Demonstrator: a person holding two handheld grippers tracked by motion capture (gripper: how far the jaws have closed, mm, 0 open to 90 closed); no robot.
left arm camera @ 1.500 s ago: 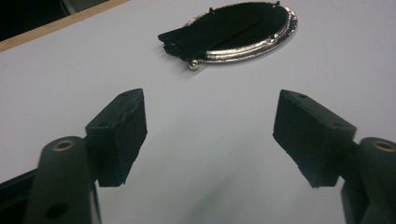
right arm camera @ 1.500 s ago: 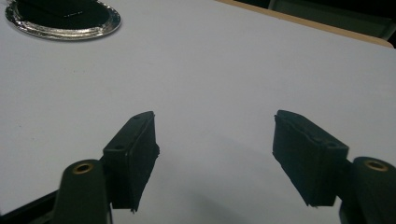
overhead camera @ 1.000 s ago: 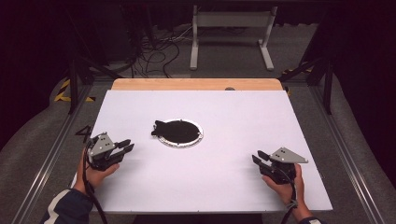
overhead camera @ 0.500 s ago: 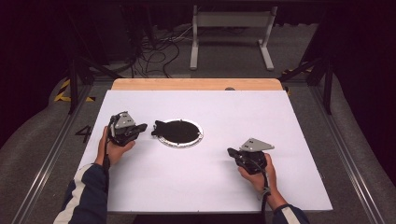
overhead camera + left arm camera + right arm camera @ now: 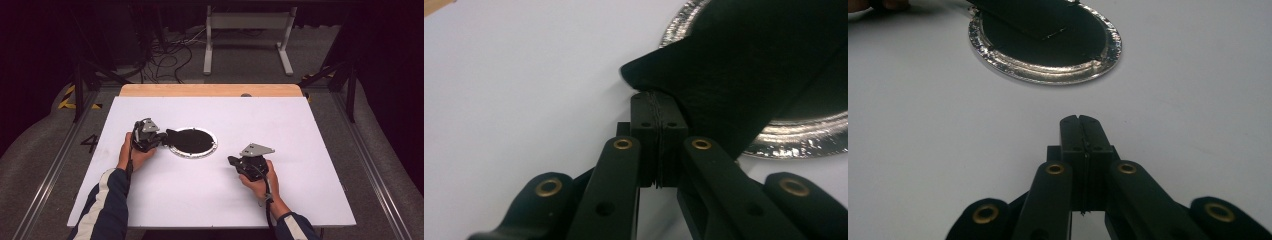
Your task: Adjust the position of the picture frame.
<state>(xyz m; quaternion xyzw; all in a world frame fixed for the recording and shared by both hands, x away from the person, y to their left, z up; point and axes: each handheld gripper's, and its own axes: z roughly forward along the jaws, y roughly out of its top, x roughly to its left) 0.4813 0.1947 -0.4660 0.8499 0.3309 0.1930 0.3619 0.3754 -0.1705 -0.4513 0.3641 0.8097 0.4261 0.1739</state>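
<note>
From the high view, a silver-rimmed plate (image 5: 192, 142) sits near the middle of the white counter (image 5: 300, 190), with a black flat piece (image 5: 172, 134) lying across it and jutting past the rim toward the left. The left gripper (image 5: 159, 137) is right at that overhanging tip; the right gripper (image 5: 231, 160) is on the counter near the plate's right side, apart from it.

In the left gripper view, the jaws are closed together, their tips touching or just short of the corner of the black flat piece (image 5: 744, 75) where it sticks out over the plate (image 5: 794, 145). Nothing appears to be clamped between them.

In the right gripper view, the jaws are shut on nothing, aimed at the plate (image 5: 1048, 75) across bare counter.

The step in hand looks like the approach to the black piece. To take it, the left jaws would first have to open, then slide around the overhanging edge and close; the right gripper may need to steady the plate.
</note>
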